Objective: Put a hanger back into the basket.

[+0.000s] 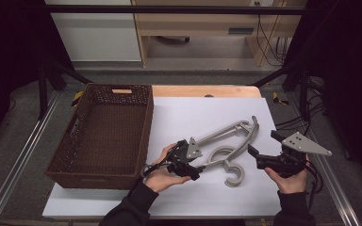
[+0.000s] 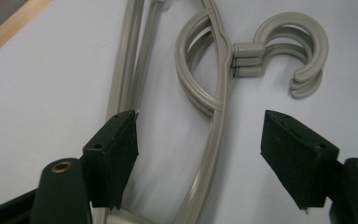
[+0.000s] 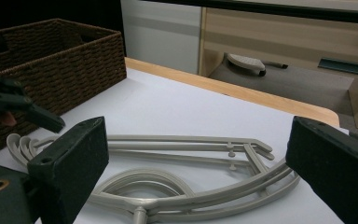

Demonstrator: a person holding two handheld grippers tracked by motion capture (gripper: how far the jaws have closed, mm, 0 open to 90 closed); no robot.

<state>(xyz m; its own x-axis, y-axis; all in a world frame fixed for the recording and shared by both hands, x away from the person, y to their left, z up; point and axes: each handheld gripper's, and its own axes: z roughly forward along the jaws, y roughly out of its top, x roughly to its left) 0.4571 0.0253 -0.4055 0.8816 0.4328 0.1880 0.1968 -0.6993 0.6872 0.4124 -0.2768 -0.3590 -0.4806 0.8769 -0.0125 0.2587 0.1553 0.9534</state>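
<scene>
A stack of grey plastic hangers (image 1: 238, 136) lies on the white sheet, hooks (image 1: 235, 176) toward the person. My left gripper (image 1: 194, 160) is low over the stack's left end, beside the hooks. In the left gripper view it (image 2: 200, 121) stands open, a curved hanger arm (image 2: 214, 140) running between the jaws. Neither pad presses on that arm, and the left pad (image 2: 116, 149) is close to the straight bars. My right gripper (image 1: 264, 143) is held to the right of the hangers, open wide. In its own view it (image 3: 196, 154) has the hangers (image 3: 191, 186) lying beyond the jaws.
A brown woven basket (image 1: 99, 181) stands at the left of the white sheet (image 1: 202, 110); its wall (image 3: 60, 70) is seen in the right gripper view. The table's wooden edge (image 1: 207, 90) is at the back. Dark frame posts and cables flank the table.
</scene>
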